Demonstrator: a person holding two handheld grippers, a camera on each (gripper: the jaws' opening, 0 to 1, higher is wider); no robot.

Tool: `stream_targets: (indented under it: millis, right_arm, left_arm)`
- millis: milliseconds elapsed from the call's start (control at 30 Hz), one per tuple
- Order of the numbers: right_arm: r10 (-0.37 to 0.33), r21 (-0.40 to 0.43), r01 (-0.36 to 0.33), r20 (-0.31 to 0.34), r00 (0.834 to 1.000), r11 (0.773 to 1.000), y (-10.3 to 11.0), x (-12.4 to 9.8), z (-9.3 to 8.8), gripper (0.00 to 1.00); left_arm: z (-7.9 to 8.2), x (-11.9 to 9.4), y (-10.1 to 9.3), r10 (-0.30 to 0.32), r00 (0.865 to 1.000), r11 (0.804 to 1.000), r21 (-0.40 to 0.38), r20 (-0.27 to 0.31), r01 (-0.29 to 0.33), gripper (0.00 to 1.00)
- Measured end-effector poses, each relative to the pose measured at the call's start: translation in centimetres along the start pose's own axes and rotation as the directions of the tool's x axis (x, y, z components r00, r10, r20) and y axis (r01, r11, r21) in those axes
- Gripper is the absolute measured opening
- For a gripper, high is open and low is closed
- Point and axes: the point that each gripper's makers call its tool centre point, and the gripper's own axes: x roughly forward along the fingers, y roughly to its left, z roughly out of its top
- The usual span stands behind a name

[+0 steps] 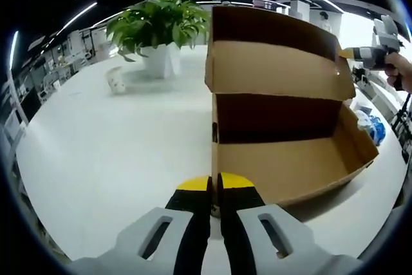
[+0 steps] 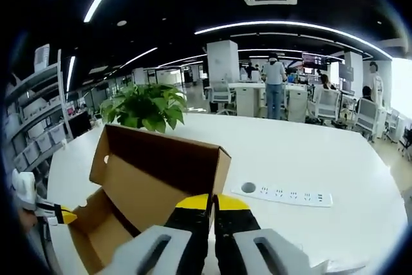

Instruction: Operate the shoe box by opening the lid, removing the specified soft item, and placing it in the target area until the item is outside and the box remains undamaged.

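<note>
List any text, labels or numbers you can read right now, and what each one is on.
None can be read.
Box: plain brown cardboard, no print on the faces showing.
Cup: dark marks on its side, too small and blurred to read.
Power strip: sockets only, any marking too small to tell.
Blue packet behind the box: too blurred to read.
Background screens and shelves: too far to read.
</note>
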Motion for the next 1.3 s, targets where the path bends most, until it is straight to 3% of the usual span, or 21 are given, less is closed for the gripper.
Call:
stream_targets:
  millis: [1300]
  right_arm:
    - [0.019,-0.044,-0.017,0.062,0.998,0.999,2.8,-4.9,-0.9,0.0]
  left_arm:
    - [-0.2,-0.2,0.1,-0.041,0.999,0.998,-0.04,0.01,0.042,0.03]
